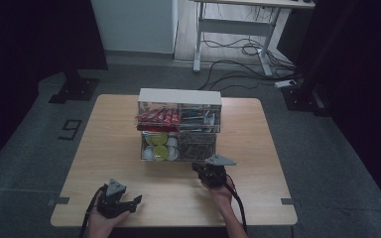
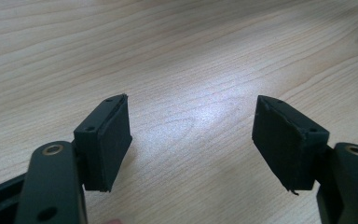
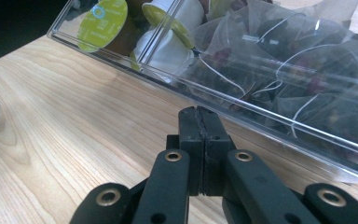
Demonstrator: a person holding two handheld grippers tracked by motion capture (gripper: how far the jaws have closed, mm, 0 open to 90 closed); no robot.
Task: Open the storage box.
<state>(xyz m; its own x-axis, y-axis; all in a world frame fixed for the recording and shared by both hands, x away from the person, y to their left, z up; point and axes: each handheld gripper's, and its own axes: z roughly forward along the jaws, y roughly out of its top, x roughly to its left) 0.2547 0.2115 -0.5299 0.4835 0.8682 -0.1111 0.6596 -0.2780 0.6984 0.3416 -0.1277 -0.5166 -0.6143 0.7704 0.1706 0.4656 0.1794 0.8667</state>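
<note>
A clear plastic organizer (image 1: 179, 124) with a white top stands mid-table. Its upper tier holds red packets (image 1: 158, 117) and other sachets; below are white pods with green lids (image 1: 159, 146) on the left and tea bags (image 1: 197, 144) on the right. My right gripper (image 1: 198, 168) is shut with nothing between its pads, just in front of the lower right compartment; in its own view the gripper (image 3: 199, 114) sits close to the clear front wall (image 3: 242, 100) with tea bags (image 3: 284, 70) behind. My left gripper (image 1: 138, 200) rests near the front edge, and its own view shows that gripper (image 2: 191, 135) open over bare wood.
The wooden table (image 1: 104, 148) stands on a grey floor. Behind it are a white desk frame (image 1: 233, 29) with cables (image 1: 243, 59) on the floor, and a black stand base (image 1: 77, 89) at the left. A hand holds each gripper at the near edge.
</note>
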